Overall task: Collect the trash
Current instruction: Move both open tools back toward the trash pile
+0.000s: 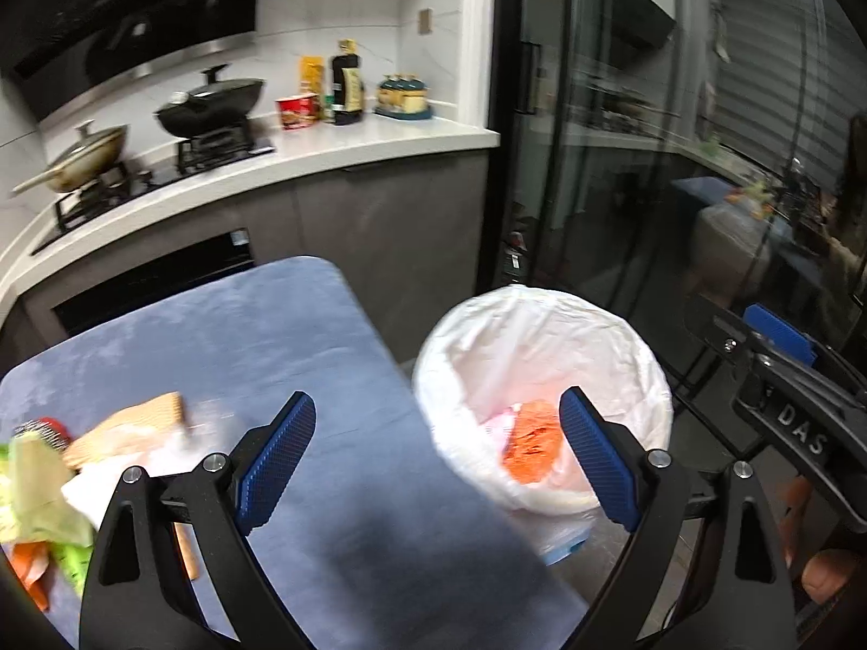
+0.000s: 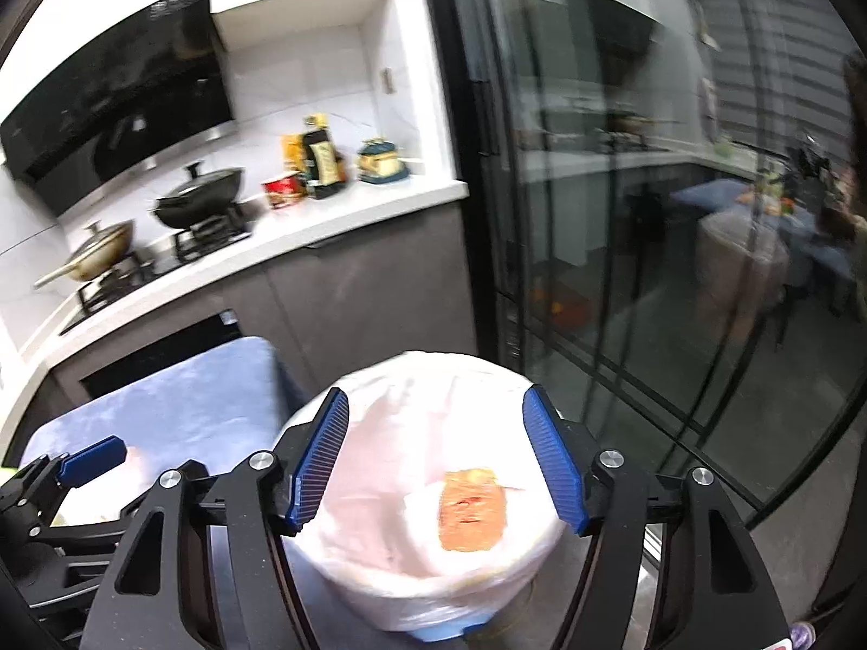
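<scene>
1. Spreading across the lower left of the left wrist view, the blue-grey table stood in front of a kitchen worktop carrying a black wok and a brass-coloured pan.
2. Standing just beside the table's right edge, the trash bin, lined with a white bag, sat on the floor near a dark glass door.
3. Lying inside the bin, an orange wrapper was the collected trash. In the left wrist view its long axis ran from upper right down to lower left; in the right wrist view the same orange wrapper looked nearly square and blurred, so its direction could not be told there.
4. Waiting on the table's near left corner was a pile of trash: a tan packet, a crumpled green wrapper, and white and orange scraps. Only the left wrist view showed this pile.
5. Hovering over the table edge and the bin, the left hand-held gripper was released, its jaws wide apart with nothing between them.
6. Hanging directly above the bin, the right hand-held gripper was also released and empty, the wrapper lying well below its blue pads.
7. Showing only in the right wrist view, one blue finger of the left hand-held gripper appeared at the lower left.
</scene>
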